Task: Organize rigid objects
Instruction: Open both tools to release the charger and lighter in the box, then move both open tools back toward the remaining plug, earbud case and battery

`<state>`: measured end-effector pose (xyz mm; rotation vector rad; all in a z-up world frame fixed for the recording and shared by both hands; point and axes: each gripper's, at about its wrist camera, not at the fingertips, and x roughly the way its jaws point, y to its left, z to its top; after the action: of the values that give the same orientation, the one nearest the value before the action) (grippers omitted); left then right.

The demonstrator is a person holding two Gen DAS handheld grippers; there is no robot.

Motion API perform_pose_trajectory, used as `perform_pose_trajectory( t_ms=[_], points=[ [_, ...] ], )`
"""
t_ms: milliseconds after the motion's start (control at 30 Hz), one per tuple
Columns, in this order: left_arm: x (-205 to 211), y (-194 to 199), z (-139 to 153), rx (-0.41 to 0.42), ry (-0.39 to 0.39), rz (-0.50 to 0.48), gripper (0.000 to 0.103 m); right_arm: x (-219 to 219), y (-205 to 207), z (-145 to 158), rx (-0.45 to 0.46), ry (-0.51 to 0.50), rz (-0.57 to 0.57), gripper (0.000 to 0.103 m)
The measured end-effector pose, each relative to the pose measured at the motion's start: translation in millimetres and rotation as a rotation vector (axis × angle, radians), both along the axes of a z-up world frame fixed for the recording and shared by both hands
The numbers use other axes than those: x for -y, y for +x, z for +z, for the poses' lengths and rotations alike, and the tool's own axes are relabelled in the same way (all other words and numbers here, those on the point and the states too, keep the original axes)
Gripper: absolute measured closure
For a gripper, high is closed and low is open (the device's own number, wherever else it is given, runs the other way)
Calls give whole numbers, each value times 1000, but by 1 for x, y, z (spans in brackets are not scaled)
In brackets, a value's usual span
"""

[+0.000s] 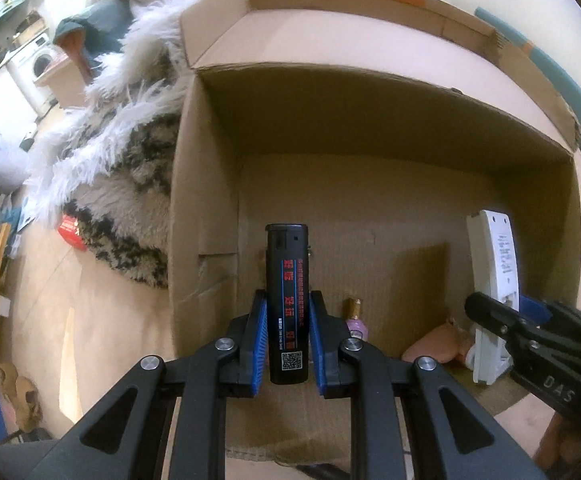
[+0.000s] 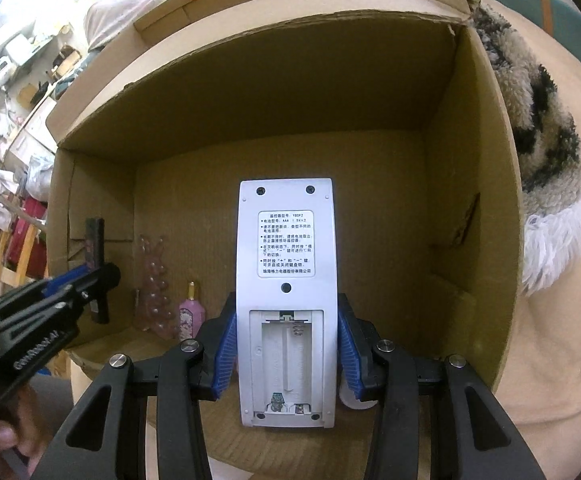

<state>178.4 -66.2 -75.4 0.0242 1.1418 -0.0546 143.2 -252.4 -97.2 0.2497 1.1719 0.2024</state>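
My left gripper (image 1: 288, 344) is shut on a black lighter (image 1: 287, 304) with red lettering and holds it upright inside an open cardboard box (image 1: 370, 128). My right gripper (image 2: 286, 344) is shut on a white remote control (image 2: 287, 280), back side up, battery bay uncovered, also inside the box (image 2: 250, 120). The remote (image 1: 492, 280) and right gripper (image 1: 530, 320) show at the right of the left wrist view. The left gripper (image 2: 70, 284) with the lighter (image 2: 95, 256) shows at the left of the right wrist view.
A small pink perfume bottle (image 2: 190, 316) and a clear pink studded piece (image 2: 154, 284) stand on the box floor. A pink soft object (image 1: 434, 344) lies near the bottle (image 1: 355, 320). A shaggy black-and-white rug (image 1: 122, 160) lies beside the box.
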Motion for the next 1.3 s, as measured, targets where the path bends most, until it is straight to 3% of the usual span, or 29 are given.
perform_pose_trajectory(
  t_ms=[233, 400, 433, 500, 700, 767, 800, 1300],
  points=[
    [0, -1, -8, -23, -10, 9, 86, 3, 1, 3, 14, 28, -15, 56],
    [1, -2, -5, 4, 43, 8, 84, 5, 0, 9, 38, 41, -27, 54],
    [2, -3, -2, 9, 47, 9, 81, 5, -1, 11, 51, 42, -29, 54],
    [1, -3, -1, 12, 39, 7, 63, 4, -2, 17, 84, 36, -34, 52],
    [-3, -6, 7, 25, 3, -5, 49, 3, -6, 39, 171, 32, -18, 20],
    [0, -6, 10, 30, 16, -7, 49, 5, -9, 43, 198, 20, -23, 2],
    [1, -7, 11, 29, 19, -9, 49, 6, -9, 44, 198, 20, -28, 0],
    [-8, -19, 36, 37, -12, 6, 49, 16, -18, 64, 238, 32, -53, 0]
  ],
)
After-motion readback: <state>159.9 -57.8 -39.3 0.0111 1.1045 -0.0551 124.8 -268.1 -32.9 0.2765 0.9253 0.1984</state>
